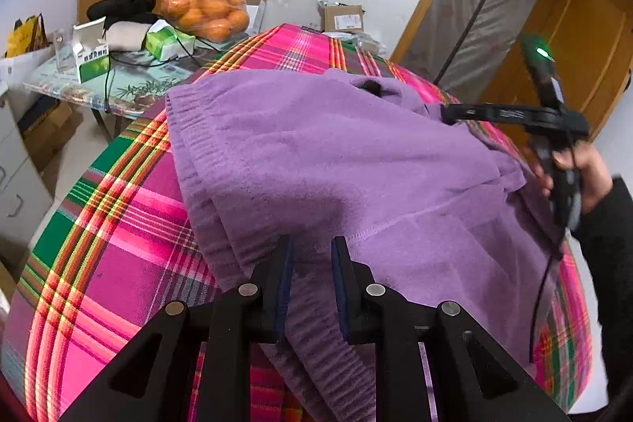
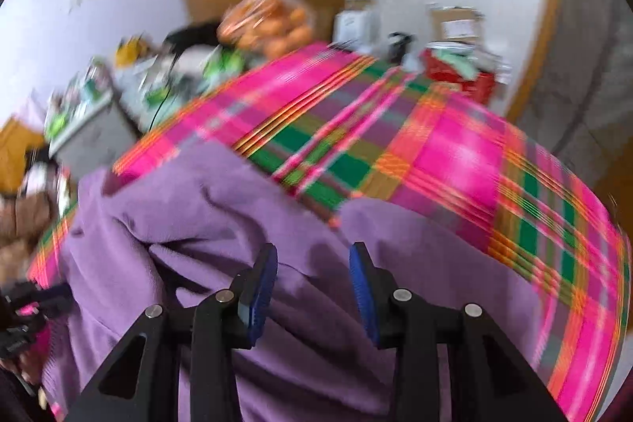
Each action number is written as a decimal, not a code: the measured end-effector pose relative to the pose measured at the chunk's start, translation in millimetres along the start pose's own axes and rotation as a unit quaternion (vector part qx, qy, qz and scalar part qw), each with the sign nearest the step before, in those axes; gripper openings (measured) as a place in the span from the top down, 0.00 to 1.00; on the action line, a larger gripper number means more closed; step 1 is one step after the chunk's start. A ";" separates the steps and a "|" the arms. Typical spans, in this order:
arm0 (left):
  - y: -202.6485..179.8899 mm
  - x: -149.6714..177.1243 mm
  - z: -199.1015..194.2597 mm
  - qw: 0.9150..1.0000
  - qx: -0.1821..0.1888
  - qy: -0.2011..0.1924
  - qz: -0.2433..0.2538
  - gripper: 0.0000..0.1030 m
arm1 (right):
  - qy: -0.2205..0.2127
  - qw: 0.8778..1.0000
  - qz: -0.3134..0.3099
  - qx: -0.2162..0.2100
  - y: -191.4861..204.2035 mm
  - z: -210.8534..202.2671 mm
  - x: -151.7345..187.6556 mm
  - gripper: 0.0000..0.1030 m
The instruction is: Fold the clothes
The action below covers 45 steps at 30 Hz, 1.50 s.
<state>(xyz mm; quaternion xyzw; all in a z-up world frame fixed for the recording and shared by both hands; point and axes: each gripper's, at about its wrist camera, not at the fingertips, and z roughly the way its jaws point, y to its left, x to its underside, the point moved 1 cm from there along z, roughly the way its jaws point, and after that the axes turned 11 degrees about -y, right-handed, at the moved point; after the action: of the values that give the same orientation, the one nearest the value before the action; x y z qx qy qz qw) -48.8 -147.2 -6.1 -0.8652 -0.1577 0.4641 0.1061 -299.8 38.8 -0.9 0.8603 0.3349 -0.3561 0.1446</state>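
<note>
Purple sweater (image 1: 316,165) rumpled, fuzzy, ribbed hem (on plaid sheet (image 1: 118,263)).

I can read nothing here. The green and white box (image 1: 93,60) and the cardboard parcel (image 1: 343,18) carry print too small to make out.

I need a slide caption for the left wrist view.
Open left gripper over a purple sweater on a plaid cloth.

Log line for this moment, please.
task: fold clothes | purple sweater on plaid sheet | left gripper open over ribbed hem | right gripper open above sweater | right view blurred
</note>
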 end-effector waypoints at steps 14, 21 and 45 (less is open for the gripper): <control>-5.9 0.0 3.6 1.000 -0.013 0.006 0.017 0.81 | -0.007 0.997 0.022 0.070 -33.1 18.9 -6.4 0.96; -6.7 0.2 3.6 1.000 -0.014 0.005 0.018 0.81 | -0.080 0.941 0.205 0.257 -138.8 -58.4 11.3 0.95; 24.5 20.1 -44.3 0.997 -0.012 -0.006 -0.073 0.81 | -0.157 0.979 0.119 -0.054 52.0 -182.0 111.1 0.70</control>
<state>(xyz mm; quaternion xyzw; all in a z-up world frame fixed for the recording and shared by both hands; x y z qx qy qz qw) 3.0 -164.1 -5.4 -0.8496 -0.2271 0.4583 0.1283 -112.6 142.0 49.1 0.8183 0.2218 -0.4483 0.2833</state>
